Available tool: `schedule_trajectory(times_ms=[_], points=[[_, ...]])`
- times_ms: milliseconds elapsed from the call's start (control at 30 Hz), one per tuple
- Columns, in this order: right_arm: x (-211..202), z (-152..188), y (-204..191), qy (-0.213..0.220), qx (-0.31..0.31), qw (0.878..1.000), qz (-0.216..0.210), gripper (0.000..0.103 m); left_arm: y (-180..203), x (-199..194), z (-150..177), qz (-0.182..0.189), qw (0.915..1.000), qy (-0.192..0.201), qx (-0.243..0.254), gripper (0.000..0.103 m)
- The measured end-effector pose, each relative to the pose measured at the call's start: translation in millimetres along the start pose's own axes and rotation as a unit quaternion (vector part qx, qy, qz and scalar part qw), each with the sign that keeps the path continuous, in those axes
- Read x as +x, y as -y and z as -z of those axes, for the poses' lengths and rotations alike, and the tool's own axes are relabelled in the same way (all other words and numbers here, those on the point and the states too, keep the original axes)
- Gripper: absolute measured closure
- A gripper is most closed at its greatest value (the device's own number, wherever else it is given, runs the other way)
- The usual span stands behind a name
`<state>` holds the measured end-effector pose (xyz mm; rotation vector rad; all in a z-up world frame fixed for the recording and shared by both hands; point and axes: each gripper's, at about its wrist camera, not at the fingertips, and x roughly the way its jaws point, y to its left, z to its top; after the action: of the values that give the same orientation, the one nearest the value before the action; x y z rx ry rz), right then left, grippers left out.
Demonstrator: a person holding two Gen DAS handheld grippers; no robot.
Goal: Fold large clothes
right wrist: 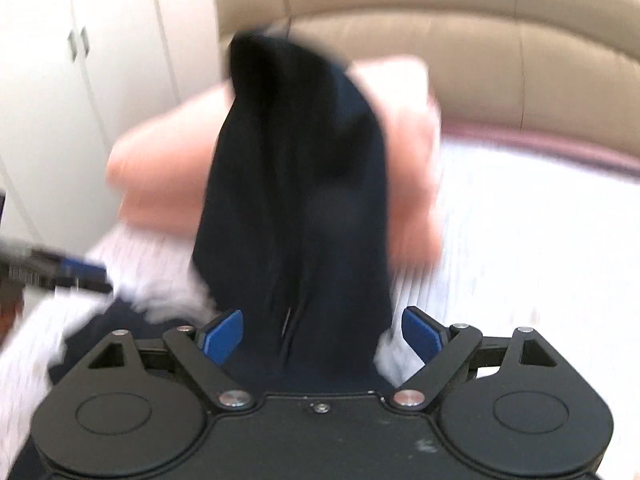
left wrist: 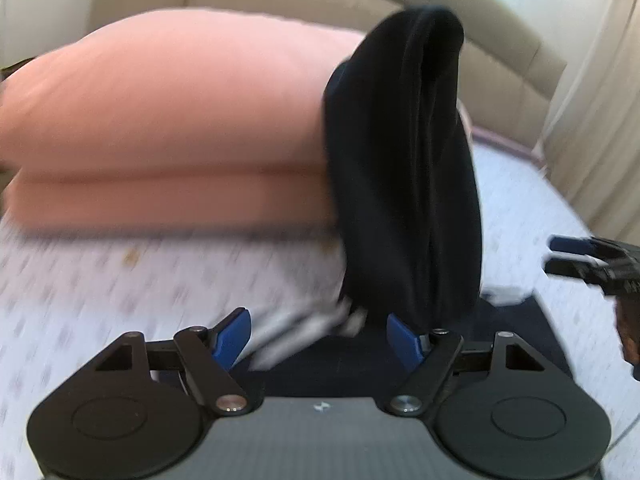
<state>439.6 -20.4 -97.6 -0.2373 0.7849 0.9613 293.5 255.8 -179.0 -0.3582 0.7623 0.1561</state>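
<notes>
2 grippers show in our views, and both stand wide with nothing pinched. Our left gripper (left wrist: 318, 336) has its blue pads (left wrist: 234, 334) spread, the dark garment (left wrist: 400, 168) rising in the centre right of the frame and brushing close to the right pad; we cannot tell if it touches. Our right gripper (right wrist: 322, 334) is spread as wide, the same dark cloth (right wrist: 296, 184) filling the middle between the pads without being pressed. Behind it lie pink pillows (left wrist: 160, 120) on a pale patterned bed sheet (left wrist: 100, 276), with a beige headboard (right wrist: 480, 40) at the top. We judge the cloth soft, limp and light, best taken at an edge or corner. We can read no writing or label.
</notes>
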Motion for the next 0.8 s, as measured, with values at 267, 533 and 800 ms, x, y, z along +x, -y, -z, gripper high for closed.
schedule_trajectory(times_ms=[267, 533, 800], points=[[58.9, -77.2, 65.1, 0.039, 0.159, 0.985, -0.051, 0.003, -12.8, 68.2, -88.7, 0.052, 0.9956, 0.031, -0.072, 0.035], [100.0, -89.2, 53.9, -0.003, 0.107, 0.994, -0.002, 0.019, -6.1, 119.4, -113.4, 0.053, 0.9948, 0.031, -0.081, 0.050], [58.4, -74.9, 49.9, 0.045, 0.090, 0.995, -0.017, 0.098, 21.3, 82.6, -99.8, 0.071, 0.9917, 0.104, 0.024, 0.096]])
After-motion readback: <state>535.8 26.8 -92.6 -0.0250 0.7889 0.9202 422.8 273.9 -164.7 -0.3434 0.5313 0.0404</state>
